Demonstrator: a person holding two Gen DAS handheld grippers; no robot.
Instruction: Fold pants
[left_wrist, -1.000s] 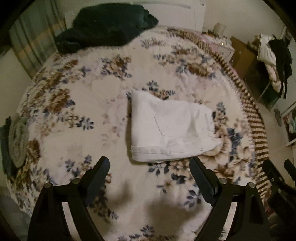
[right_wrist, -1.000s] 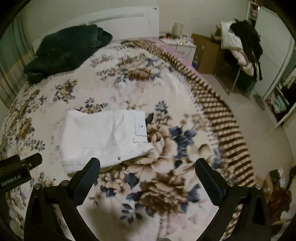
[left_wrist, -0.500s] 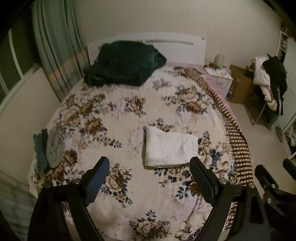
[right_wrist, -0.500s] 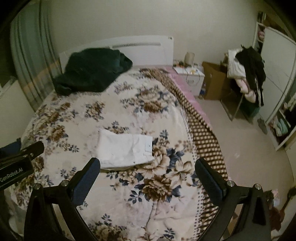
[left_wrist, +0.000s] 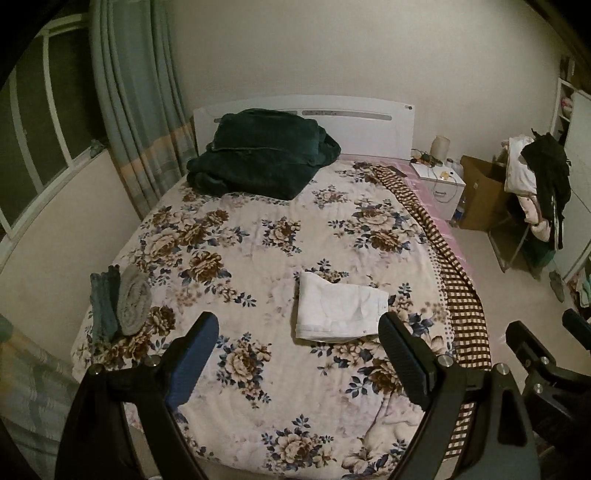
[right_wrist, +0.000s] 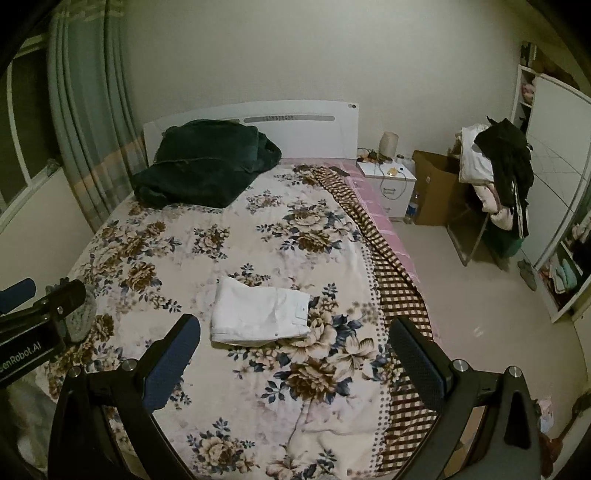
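I hold both grippers well back from the bed, each with its jaws spread wide and empty: the left gripper (left_wrist: 299, 354) and the right gripper (right_wrist: 295, 350). The white pants (left_wrist: 338, 312) lie folded into a neat rectangle on the floral blanket (left_wrist: 258, 236), right of its middle, with a dark green blanket (left_wrist: 258, 162) heaped at the far headboard.

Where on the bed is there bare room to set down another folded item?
Bare quilt lies between the white pants and the green blanket, and between the pants and the rolled clothes at the left edge. The headboard end is crowded by the blanket.
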